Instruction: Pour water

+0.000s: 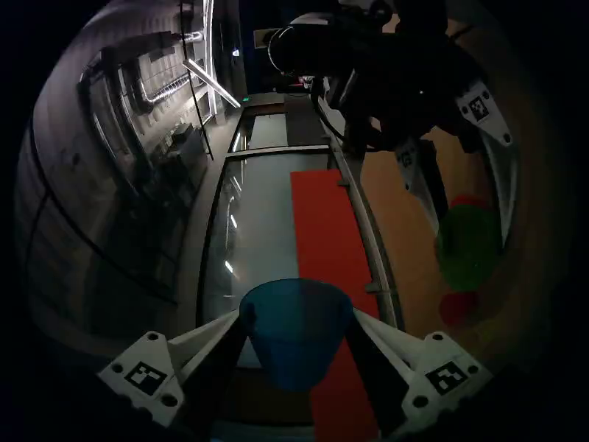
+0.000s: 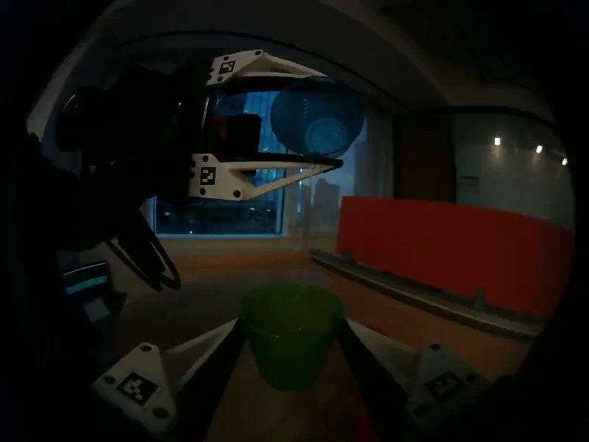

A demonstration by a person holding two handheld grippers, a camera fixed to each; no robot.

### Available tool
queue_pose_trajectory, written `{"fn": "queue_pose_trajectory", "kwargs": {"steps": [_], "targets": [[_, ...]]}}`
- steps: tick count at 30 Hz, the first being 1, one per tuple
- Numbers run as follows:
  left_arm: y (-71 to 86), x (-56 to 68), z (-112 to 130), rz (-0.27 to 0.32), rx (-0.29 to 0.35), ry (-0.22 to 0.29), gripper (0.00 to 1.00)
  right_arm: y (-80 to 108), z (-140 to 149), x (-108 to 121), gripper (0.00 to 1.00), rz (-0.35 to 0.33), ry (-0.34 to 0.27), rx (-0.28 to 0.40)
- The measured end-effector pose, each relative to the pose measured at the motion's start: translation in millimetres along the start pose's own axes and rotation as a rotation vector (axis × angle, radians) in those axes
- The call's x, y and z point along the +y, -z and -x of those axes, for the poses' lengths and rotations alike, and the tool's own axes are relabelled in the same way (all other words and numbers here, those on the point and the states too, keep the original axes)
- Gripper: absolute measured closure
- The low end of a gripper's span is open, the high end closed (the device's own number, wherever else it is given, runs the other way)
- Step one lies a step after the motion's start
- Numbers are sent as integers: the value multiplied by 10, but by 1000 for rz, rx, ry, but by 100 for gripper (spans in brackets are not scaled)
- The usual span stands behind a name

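Between fingers of left gripper: translucent blue plastic cup, clamped, tipped on its side, held higher than green plastic cup. Latter grasped upright by right gripper, over brown wooden tabletop, near red panel.

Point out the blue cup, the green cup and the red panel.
blue cup (image 1: 294, 339), left gripper view, on its outer wall.
green cup (image 2: 292, 346), right gripper view, on its outer wall.
red panel (image 2: 456, 247), right gripper view, on its flat face.
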State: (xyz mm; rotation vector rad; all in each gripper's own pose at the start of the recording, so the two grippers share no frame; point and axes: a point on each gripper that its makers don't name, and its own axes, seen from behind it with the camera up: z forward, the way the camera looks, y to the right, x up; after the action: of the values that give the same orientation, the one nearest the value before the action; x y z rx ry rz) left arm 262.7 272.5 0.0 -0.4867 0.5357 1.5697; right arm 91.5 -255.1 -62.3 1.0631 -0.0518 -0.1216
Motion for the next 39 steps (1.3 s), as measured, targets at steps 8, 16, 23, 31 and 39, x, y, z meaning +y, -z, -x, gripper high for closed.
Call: {"fn": "queue_pose_trajectory", "kwargs": {"steps": [8, 16, 23, 31, 39], "targets": [[-17, -51, 27, -2, 7, 21, 14, -6, -8, -4, 0, 2, -2, 4], [-42, -88, 72, 0, 22, 132, 14, -10, -2, -5, 0, 4, -2, 3], [-23, -75, 126, -3, 37, 383, 14, 2, -29, 15, 0, 13, -1, 7], [16, -98, 324, -25, 30, 649, 14, 38, -82, 32, 0, 25, 4, 11], [49, -48, 493, -37, 12, 860, 14, 81, -105, 56, 0, 39, 6, 13]]}}
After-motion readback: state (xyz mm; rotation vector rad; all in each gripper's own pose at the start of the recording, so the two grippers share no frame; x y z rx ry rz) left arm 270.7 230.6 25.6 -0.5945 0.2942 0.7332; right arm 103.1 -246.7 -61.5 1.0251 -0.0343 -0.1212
